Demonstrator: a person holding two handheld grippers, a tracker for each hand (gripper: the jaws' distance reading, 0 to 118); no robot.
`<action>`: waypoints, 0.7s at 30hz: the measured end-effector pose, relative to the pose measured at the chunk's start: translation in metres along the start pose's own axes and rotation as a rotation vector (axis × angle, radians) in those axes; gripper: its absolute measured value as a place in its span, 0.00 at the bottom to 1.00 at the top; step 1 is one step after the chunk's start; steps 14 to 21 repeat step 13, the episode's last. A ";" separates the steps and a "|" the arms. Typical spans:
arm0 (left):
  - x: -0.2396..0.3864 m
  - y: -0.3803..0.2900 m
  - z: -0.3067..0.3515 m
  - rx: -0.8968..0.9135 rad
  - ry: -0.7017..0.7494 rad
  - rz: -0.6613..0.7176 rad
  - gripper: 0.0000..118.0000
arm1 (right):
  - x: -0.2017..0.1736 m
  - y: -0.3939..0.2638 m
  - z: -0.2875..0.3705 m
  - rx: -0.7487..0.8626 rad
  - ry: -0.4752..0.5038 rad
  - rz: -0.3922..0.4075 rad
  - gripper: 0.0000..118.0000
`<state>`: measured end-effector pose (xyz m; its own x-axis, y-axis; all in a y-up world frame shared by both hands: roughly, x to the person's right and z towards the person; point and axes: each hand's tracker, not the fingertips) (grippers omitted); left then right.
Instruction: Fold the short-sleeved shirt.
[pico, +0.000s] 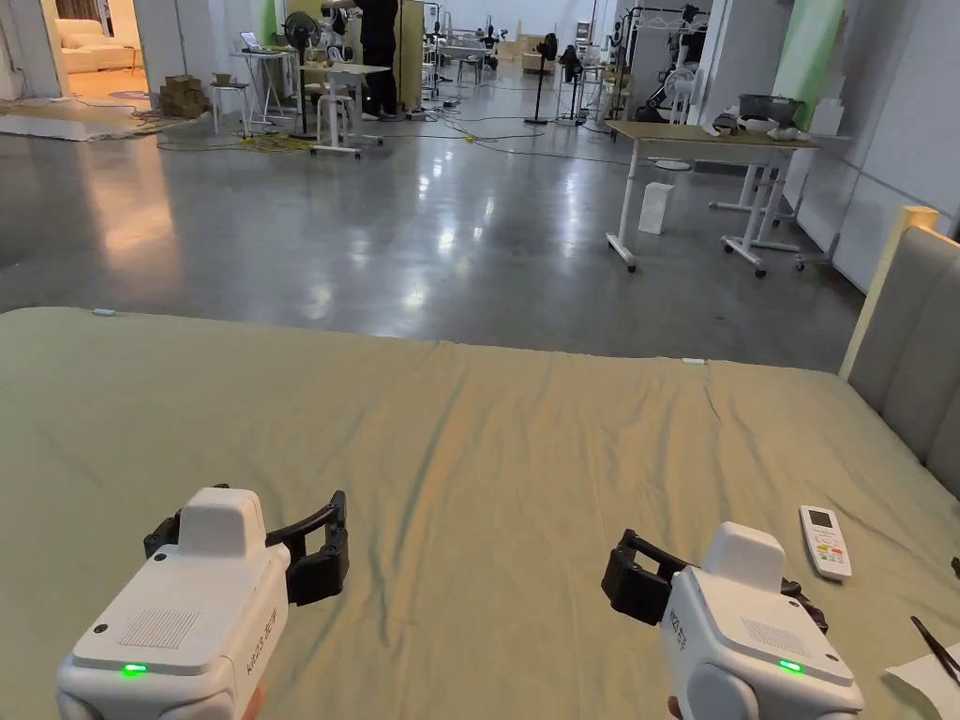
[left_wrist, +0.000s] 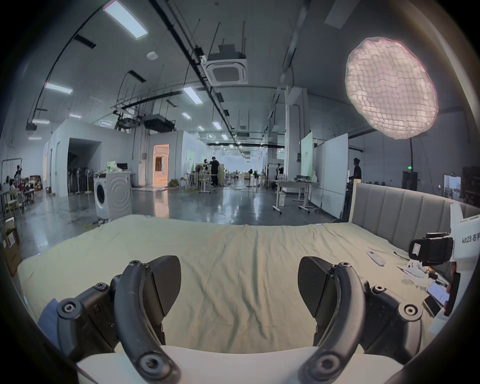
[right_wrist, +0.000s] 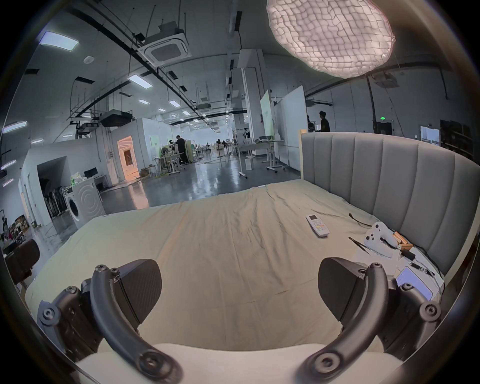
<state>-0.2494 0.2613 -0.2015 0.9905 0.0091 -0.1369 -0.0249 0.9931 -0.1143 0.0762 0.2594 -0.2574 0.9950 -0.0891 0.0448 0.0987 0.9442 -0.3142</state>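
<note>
A wrinkled pale green sheet (pico: 487, 469) covers the bed in front of me. My left gripper (pico: 246, 536) hovers low over its near left part, jaws wide open with only sheet between them (left_wrist: 239, 275). My right gripper (pico: 717, 583) is level with it on the near right, also open with nothing in its jaws (right_wrist: 239, 280). The left gripper view catches the right gripper (left_wrist: 431, 250) at its far right edge. A patch of blue fabric (left_wrist: 48, 319) sits low behind the left gripper; I cannot tell what it is.
A white remote control (pico: 825, 542) lies on the sheet to the right. Beyond it, near the grey padded headboard (pico: 914, 347), lie a white game controller (right_wrist: 379, 233), a phone (right_wrist: 415, 283) and papers (pico: 928, 675). Past the bed's far edge is shiny floor with desks.
</note>
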 end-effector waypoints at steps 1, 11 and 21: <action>0.000 -0.001 0.000 0.014 -0.003 -0.016 0.79 | -0.001 -0.001 -0.001 0.006 0.005 0.007 1.00; 0.006 -0.006 0.000 -0.032 0.002 -0.030 0.79 | -0.011 -0.002 0.004 0.089 0.032 0.118 1.00; 0.004 -0.006 -0.001 -0.039 0.002 -0.028 0.79 | -0.012 -0.004 0.003 0.110 0.031 0.146 1.00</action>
